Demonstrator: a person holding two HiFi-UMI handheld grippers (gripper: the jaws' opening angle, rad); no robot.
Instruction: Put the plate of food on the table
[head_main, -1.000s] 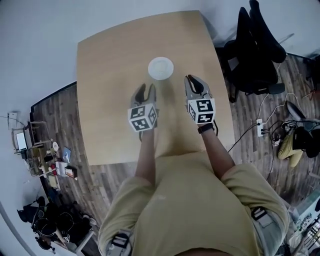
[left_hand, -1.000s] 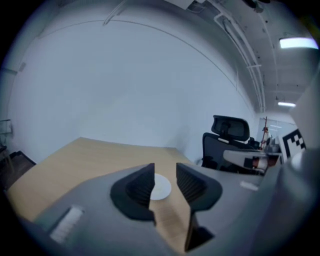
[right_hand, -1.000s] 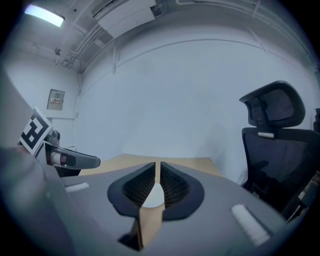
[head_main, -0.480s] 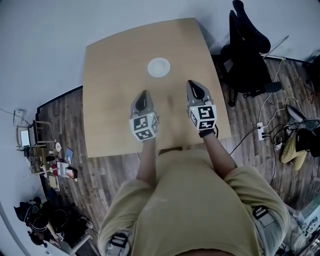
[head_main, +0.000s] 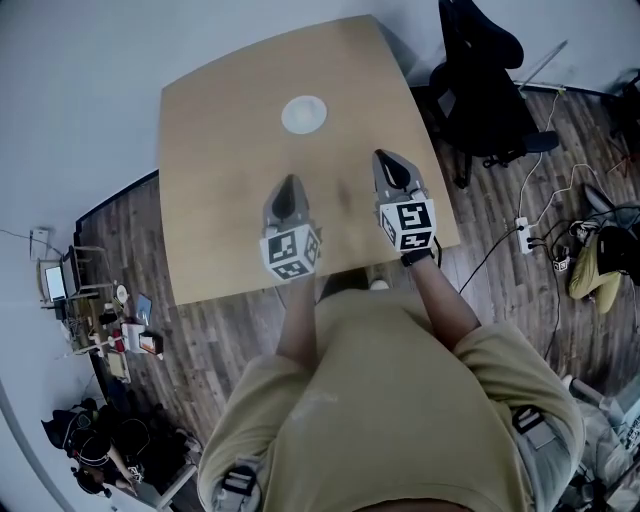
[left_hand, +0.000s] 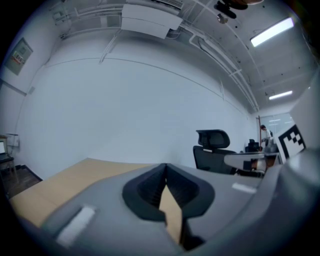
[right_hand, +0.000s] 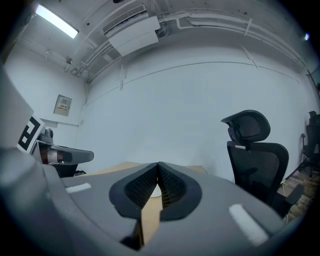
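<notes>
A round white plate (head_main: 303, 114) sits on the far half of the light wooden table (head_main: 220, 120). My left gripper (head_main: 288, 183) hovers over the table's near middle, jaws shut with nothing between them. My right gripper (head_main: 391, 160) is beside it to the right, also shut and empty. Both are well short of the plate. In the right gripper view a sliver of the plate (right_hand: 155, 191) shows behind the closed fingers (right_hand: 170, 187). The left gripper view shows only its closed fingers (left_hand: 150, 187) and the tabletop (left_hand: 70, 180).
A black office chair (head_main: 480, 80) stands at the table's far right corner; it also appears as a chair (right_hand: 255, 150) in the right gripper view. Cables and a power strip (head_main: 523, 236) lie on the wooden floor at right. Clutter (head_main: 110, 330) lies at left.
Both grippers have drawn back from the plate toward the table's near edge. The left gripper's jaws went from open to shut, and the right one's closed fully.
</notes>
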